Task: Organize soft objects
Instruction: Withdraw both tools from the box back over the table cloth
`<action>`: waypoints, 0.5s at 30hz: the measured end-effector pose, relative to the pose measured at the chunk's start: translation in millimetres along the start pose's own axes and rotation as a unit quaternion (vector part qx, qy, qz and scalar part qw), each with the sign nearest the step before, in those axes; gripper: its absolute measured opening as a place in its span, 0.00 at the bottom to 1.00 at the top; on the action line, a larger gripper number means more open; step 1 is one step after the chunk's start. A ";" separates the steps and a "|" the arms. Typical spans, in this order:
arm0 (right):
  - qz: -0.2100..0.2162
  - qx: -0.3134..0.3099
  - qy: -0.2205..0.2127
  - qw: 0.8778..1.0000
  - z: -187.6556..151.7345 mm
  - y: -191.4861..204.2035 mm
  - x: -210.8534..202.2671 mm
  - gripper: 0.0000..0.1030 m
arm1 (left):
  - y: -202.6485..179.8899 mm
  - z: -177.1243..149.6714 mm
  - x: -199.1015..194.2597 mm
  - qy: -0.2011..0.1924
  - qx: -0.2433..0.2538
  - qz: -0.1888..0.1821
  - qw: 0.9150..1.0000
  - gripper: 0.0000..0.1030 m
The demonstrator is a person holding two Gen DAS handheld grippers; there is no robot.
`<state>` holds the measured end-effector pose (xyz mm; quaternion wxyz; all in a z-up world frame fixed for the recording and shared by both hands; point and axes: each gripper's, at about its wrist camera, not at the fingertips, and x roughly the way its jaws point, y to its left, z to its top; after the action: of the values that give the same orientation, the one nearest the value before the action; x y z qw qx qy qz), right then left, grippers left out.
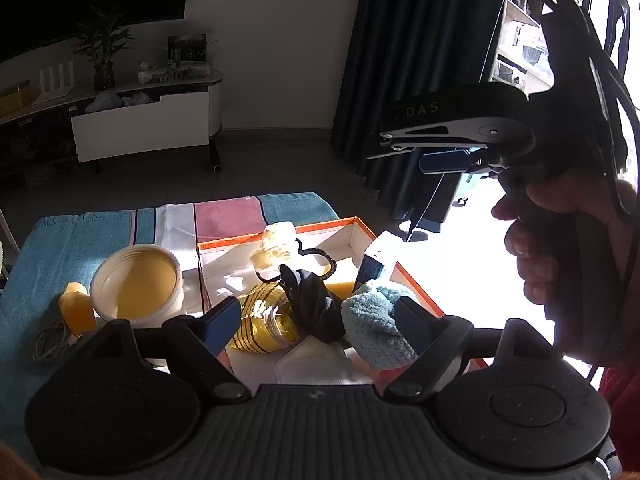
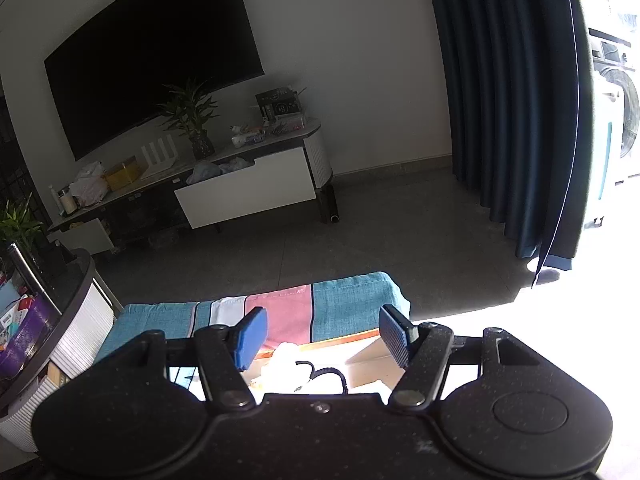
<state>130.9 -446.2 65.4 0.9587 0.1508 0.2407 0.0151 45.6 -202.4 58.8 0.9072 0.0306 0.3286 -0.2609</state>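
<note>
Left gripper (image 1: 316, 320): jaws standing wide, nothing between the pads, hovering low over the near end of the orange-rimmed box (image 1: 404, 276). Directly ahead, inside the span of the fingers: a yellow striped cloth (image 1: 260, 326), a black fabric piece (image 1: 316, 304) and a pale blue fluffy cloth (image 1: 378, 320), lying bunched together in the box. The blue cloth is sitting just beside the right-hand finger, its long axis running from the box's middle toward the near rim. A flat white mask (image 1: 316, 366) is lying nearest the camera.

Right gripper (image 2: 323, 334): likewise wide and empty, held higher and pointing past the box toward the striped towel (image 2: 348, 304).

Farther in the box: a cream toy (image 1: 276, 246) and a black coiled cord (image 1: 320, 258). Outside it, to the left: a white tub (image 1: 136, 280).

Judgement: the left gripper is the nearer to the soft pile.
</note>
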 end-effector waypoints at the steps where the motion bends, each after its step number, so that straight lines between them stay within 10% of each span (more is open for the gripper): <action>1: -0.003 -0.004 -0.003 1.000 -1.8 3.0 -5.4 0.73 | 1.5 0.4 -3.9 -0.004 -0.004 0.000 1.000 0.84; 15: 0.003 -0.075 -0.042 0.996 -39.2 63.2 -71.8 0.74 | 43.8 -2.1 -44.3 -0.027 -0.043 0.063 0.997 0.84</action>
<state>52.0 -382.1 84.1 0.9765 0.0802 0.1979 0.0297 37.3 -144.1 79.2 0.9310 0.0050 0.3121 -0.1891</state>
